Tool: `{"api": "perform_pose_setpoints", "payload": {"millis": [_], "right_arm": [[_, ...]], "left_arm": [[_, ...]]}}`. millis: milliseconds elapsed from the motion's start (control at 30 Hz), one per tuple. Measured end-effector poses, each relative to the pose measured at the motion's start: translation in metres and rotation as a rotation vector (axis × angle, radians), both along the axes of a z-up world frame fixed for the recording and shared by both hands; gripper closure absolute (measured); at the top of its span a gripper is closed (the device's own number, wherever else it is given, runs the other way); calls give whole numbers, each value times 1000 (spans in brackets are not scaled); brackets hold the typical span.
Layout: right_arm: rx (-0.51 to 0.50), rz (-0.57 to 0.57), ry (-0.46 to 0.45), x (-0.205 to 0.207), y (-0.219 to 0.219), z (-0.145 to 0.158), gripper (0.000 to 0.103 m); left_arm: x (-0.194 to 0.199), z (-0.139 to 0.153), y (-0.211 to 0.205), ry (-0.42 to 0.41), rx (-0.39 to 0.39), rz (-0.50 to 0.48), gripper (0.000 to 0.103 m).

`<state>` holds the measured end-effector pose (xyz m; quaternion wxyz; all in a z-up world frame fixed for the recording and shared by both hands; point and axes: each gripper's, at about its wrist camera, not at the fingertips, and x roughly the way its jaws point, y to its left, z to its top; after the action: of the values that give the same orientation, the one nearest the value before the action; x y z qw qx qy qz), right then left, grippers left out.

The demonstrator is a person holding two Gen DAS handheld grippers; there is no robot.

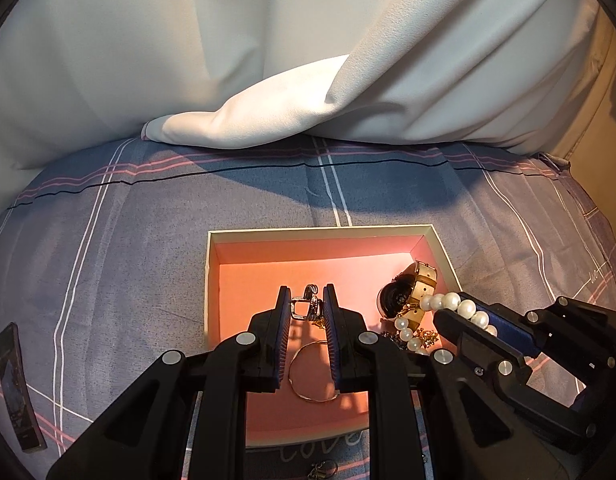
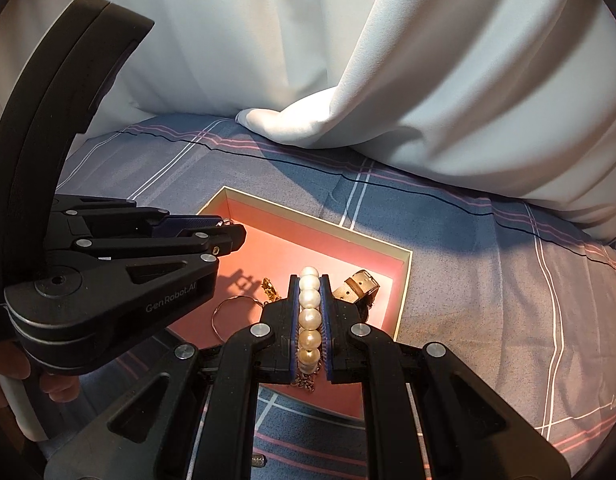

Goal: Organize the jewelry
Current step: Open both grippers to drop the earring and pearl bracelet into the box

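Clamping a pearl strand (image 2: 310, 316) between the right gripper (image 2: 310, 280) pads, over the pink-lined box (image 2: 404, 280). Pinching a silver ring cluster (image 1: 306, 306) in the left gripper (image 1: 306, 300), above a thin gold hoop (image 1: 312, 372). Seen only from left wrist: dark phone (image 1: 15, 388) on plaid bedsheet (image 1: 127, 248). Watch (image 1: 408, 292) tucked against the box's right wall.

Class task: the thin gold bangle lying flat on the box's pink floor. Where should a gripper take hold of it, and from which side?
Grip the thin gold bangle on its wire rim, from straight above, one finger inside the loop and one outside. It lies flat on the floor of the pink-lined box, so there is no edge to take from the side. The arc away from the watch and the jewelry pile looks clearest.
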<state>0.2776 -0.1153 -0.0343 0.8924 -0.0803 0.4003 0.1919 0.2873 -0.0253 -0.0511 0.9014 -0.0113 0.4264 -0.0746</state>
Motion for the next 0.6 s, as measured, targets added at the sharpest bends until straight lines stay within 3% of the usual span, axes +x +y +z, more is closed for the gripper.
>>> {"api": "perform_pose_setpoints", "payload": {"millis": [233,467,533,567,600], "right_arm": [[-29,23,52,0,5,-13,93],[-27,19,53,-1,3,-12,93],[-41,21,55,-2,4,-12,93],[-58,24,60,-2,5,-13,88],[-78,18,51,-3,6,-13,71]], "left_arm": [[14,-9,0,58,-17,16,87],[15,-10,-3,63,3,17,86],[15,-10,-4,68,9,22,71],[15,-9,-3,73,12,36,35],[13,-7,-2,59,12,53,10]]}}
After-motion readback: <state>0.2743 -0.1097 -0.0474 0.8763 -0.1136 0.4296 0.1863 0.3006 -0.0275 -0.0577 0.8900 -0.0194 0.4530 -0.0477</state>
